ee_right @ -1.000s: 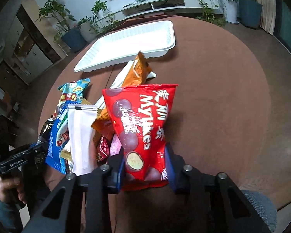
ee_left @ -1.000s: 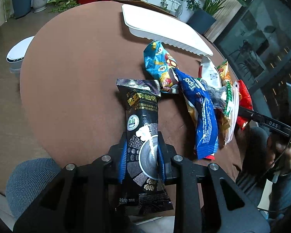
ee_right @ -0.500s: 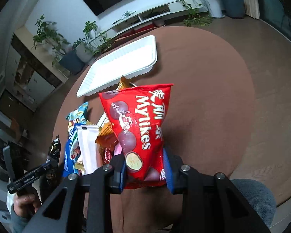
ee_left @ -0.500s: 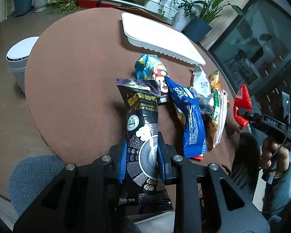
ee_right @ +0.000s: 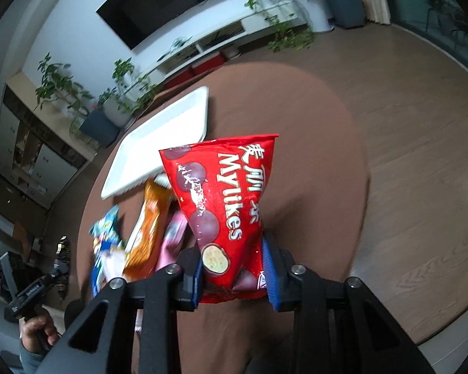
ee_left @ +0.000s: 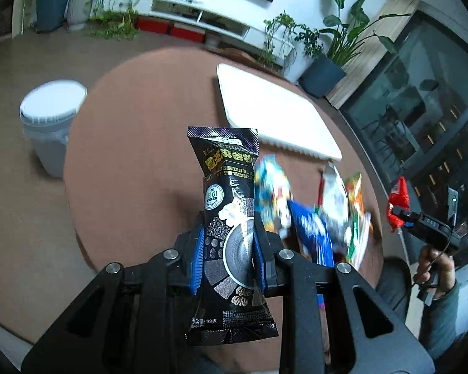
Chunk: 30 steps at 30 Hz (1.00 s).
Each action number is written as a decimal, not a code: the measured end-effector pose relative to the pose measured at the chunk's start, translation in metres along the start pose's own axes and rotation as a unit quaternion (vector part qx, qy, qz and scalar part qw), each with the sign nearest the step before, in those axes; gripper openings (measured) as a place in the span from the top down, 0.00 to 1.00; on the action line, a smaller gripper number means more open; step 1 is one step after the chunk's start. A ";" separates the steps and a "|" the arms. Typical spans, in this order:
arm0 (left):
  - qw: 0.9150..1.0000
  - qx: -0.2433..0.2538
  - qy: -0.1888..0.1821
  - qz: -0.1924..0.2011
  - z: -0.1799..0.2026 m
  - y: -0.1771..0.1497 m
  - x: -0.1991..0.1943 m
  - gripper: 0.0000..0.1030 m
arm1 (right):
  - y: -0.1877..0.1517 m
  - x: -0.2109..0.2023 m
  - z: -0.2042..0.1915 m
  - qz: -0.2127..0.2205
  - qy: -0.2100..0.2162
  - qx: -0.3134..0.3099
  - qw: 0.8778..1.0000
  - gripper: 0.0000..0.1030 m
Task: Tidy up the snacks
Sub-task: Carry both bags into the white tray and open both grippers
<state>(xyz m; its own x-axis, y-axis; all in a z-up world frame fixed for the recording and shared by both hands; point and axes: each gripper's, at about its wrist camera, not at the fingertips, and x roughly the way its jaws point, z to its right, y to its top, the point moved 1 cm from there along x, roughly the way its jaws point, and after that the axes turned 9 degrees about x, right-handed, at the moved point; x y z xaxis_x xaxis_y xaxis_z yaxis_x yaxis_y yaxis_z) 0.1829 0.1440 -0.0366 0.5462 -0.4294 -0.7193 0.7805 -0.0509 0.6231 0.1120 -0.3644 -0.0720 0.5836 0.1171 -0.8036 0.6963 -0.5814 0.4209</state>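
Note:
My left gripper point(ee_left: 229, 249) is shut on a tall black snack packet point(ee_left: 229, 205) and holds it upright above the round brown table point(ee_left: 134, 143). My right gripper point(ee_right: 232, 272) is shut on a red Mylikes bag point(ee_right: 224, 199), also lifted above the table; it shows far right in the left wrist view point(ee_left: 397, 201). A white tray point(ee_left: 274, 115) lies at the table's far side, also seen in the right wrist view point(ee_right: 159, 143). A pile of packets lies near the table's front: blue ones point(ee_left: 312, 230), an orange one point(ee_right: 148, 227) and a pink one point(ee_right: 171, 243).
A white lidded bin point(ee_left: 48, 118) stands on the floor left of the table. Potted plants point(ee_left: 327, 62) and a low white cabinet point(ee_left: 196, 15) line the far wall. Wooden floor point(ee_right: 421, 124) lies right of the table.
Both grippers have risen well above the table with their packets. The table and the snack pile look smaller and farther away; the right gripper with the red bag has lifted clear of the pile.

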 end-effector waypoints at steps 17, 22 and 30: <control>0.990 0.137 0.029 -0.028 0.047 0.183 0.113 0.77 | 0.113 0.096 -0.139 -0.023 0.041 -0.115 0.992 0.68; 0.989 0.131 0.033 -0.063 0.053 0.189 0.160 0.77 | 0.117 0.147 -0.156 -0.061 0.016 -0.130 0.989 0.68; 0.984 0.140 0.052 -0.096 0.061 0.186 0.208 0.77 | 0.109 0.195 -0.159 -0.095 -0.025 -0.156 0.983 0.67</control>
<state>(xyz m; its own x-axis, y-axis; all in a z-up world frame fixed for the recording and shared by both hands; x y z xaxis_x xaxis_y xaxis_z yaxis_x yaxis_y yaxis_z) 0.4231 -0.0098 -0.0512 0.4363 -0.2945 -0.8503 0.7659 -0.3745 0.5227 0.3682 -0.2769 -0.1154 0.4151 0.1543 -0.8966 0.8894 -0.2761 0.3643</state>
